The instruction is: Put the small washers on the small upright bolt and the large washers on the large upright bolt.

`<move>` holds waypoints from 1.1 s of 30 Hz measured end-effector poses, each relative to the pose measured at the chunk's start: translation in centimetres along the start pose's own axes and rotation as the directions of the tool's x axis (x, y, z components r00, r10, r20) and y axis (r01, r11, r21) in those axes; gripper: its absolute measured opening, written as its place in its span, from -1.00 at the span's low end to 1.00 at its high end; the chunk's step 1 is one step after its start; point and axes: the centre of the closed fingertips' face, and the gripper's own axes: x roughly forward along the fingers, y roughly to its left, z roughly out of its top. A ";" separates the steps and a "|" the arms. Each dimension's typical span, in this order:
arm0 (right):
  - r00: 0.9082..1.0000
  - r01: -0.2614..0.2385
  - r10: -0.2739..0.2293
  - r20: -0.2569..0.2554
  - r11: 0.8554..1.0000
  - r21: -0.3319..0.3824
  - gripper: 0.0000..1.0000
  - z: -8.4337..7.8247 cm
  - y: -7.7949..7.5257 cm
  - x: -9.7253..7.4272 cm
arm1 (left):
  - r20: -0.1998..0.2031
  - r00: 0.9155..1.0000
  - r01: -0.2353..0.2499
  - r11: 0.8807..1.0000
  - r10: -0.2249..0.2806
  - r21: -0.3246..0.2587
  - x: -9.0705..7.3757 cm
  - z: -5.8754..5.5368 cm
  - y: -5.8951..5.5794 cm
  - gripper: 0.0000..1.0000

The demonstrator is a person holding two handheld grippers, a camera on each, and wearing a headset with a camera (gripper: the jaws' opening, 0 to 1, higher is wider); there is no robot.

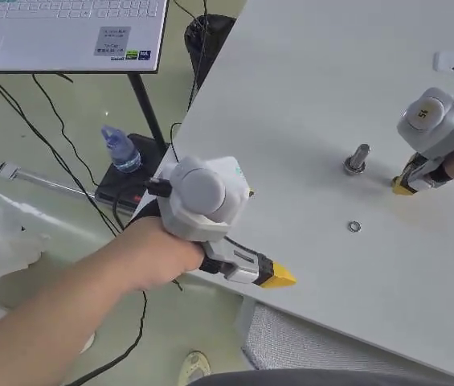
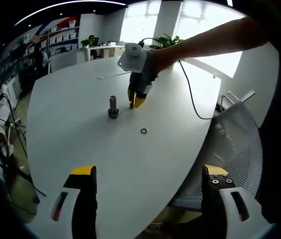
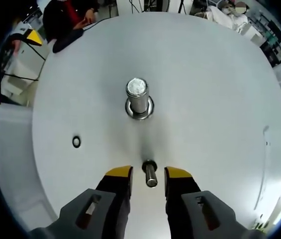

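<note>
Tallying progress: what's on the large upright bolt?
A wider metal ring circles the large upright bolt at its foot; the shank above is bare. Whether that ring is washers or the bolt's own head cannot be told.

Office: white table [image 1: 307, 96], laptop [image 1: 66, 36], shelves [image 2: 60, 39]

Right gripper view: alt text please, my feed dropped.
Open fingers of the right gripper flank the small upright bolt, not touching it. Beyond stands the large upright bolt, and a small washer lies loose on the white table at left.
</note>
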 end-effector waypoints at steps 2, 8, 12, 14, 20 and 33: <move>1.000 -0.002 0.002 0.010 1.000 0.005 -0.46 0.2 0.2 -0.3 | 0.000 1.000 0.000 1.000 0.000 -0.001 0.0 -0.1 0.0 0.74; 1.000 0.000 0.000 0.021 1.000 0.004 -0.47 0.4 0.5 -1.0 | -0.003 1.000 -0.001 1.000 0.001 0.008 -0.2 -0.1 -0.3 0.74; 1.000 0.003 -0.003 0.031 1.000 -0.001 -0.47 0.8 0.6 -1.8 | 0.000 1.000 -0.004 1.000 0.004 0.016 -0.5 0.1 -0.3 0.73; 0.999 0.005 -0.005 0.034 1.000 -0.004 -0.47 1.0 0.6 -2.1 | 0.005 1.000 -0.005 1.000 0.005 0.015 -0.6 0.3 -0.3 0.73; 0.999 0.010 -0.010 0.031 1.000 -0.004 -0.48 1.1 0.9 -3.3 | 0.018 1.000 -0.010 1.000 0.009 0.028 -0.9 0.9 -0.6 0.74; 0.999 0.023 -0.022 0.044 1.000 -0.006 -0.47 1.6 1.5 -6.0 | 0.049 0.998 -0.029 0.999 0.028 0.029 -1.5 1.7 -0.9 0.85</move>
